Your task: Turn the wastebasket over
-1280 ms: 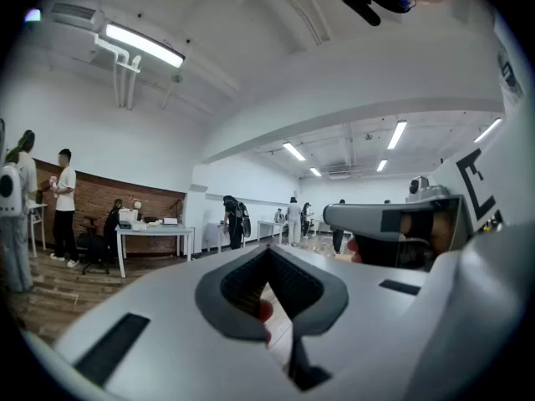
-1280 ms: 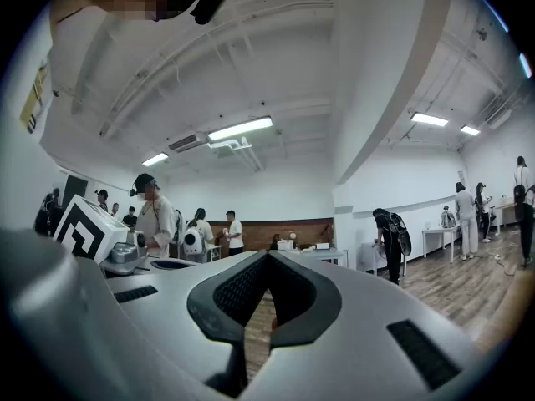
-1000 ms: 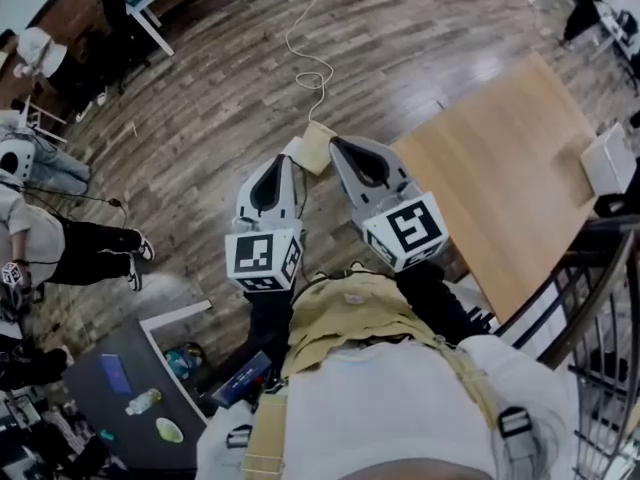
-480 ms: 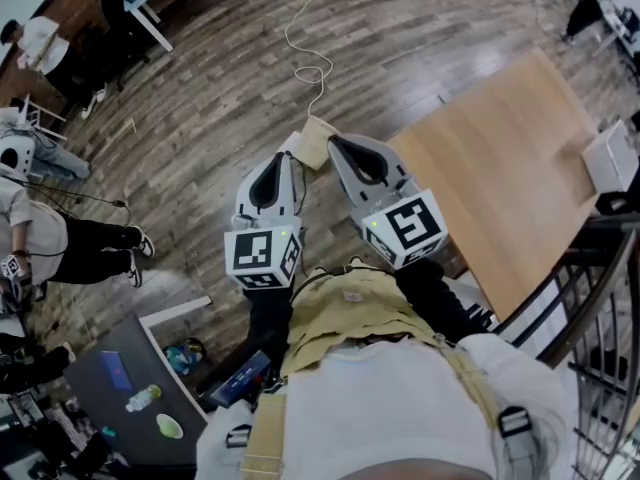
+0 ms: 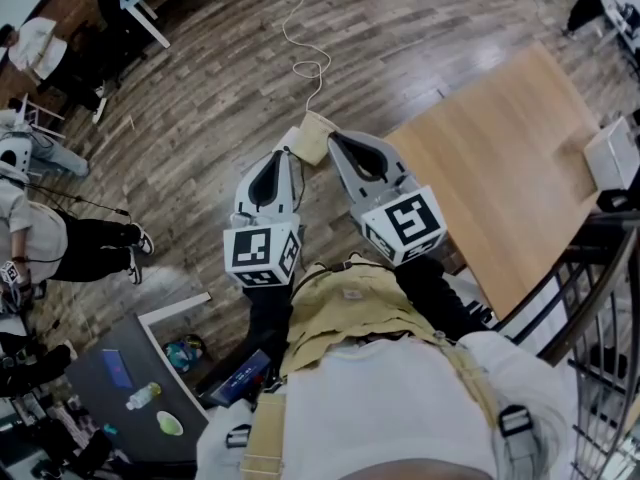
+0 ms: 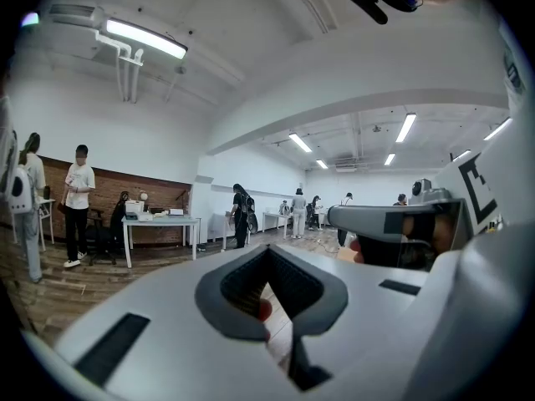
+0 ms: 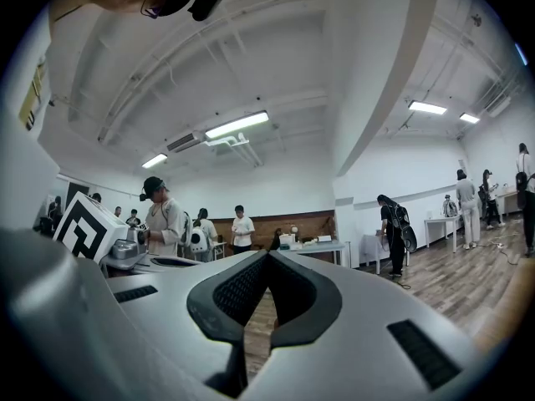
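No wastebasket can be made out in any view. In the head view my left gripper (image 5: pixel 283 160) and right gripper (image 5: pixel 337 142) are held side by side in front of the person's chest, level, above the wooden floor. Both taper to closed tips with nothing between the jaws. The left gripper view shows its own jaws (image 6: pixel 274 295) together, with only floor seen past them, and the right gripper (image 6: pixel 393 224) beside it. In the right gripper view the jaws (image 7: pixel 257 299) are also together and empty.
A light wooden table (image 5: pixel 500 168) stands to the right, with a white box (image 5: pixel 612 156) at its far edge and a metal railing (image 5: pixel 590 308) beyond. A white cable (image 5: pixel 310 68) runs across the floor to a tan flat object (image 5: pixel 312 138). People (image 5: pixel 50 238) stand at the left; a dark table (image 5: pixel 120 378) sits lower left.
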Available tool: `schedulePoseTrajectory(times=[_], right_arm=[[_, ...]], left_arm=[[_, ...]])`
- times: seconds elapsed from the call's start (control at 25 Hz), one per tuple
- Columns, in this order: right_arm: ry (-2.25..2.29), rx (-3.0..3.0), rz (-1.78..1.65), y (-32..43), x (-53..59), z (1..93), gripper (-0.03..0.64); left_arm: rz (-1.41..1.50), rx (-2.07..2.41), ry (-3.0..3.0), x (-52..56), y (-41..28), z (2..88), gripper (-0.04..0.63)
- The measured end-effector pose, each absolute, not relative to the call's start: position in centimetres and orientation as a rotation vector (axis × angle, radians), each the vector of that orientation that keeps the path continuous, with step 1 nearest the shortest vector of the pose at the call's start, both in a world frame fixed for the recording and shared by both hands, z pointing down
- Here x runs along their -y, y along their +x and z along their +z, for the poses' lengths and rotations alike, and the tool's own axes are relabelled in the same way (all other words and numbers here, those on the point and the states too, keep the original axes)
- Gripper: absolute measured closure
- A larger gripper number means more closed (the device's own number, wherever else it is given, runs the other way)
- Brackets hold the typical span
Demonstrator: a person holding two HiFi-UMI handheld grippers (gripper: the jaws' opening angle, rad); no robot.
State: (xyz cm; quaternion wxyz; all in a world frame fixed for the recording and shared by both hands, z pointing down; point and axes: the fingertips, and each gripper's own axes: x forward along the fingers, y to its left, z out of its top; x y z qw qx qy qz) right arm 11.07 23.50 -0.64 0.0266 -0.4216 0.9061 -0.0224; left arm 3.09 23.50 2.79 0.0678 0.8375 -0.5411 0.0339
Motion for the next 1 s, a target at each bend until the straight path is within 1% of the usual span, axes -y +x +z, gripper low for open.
schedulePoseTrajectory(times=[0.68,1.0], right_arm=[[-1.247,-2.826,-0.079,11.9,-23.7,0.4,0.597],[-1.217,-2.823,-0.160,12.4,-23.3,1.7,0.597]], left_arm=[[0.120,1.648,2.478,-23.6,4.2,4.3,0.598],[0.165,1.626,2.466,-23.5,4.8,5.5,0.598]])
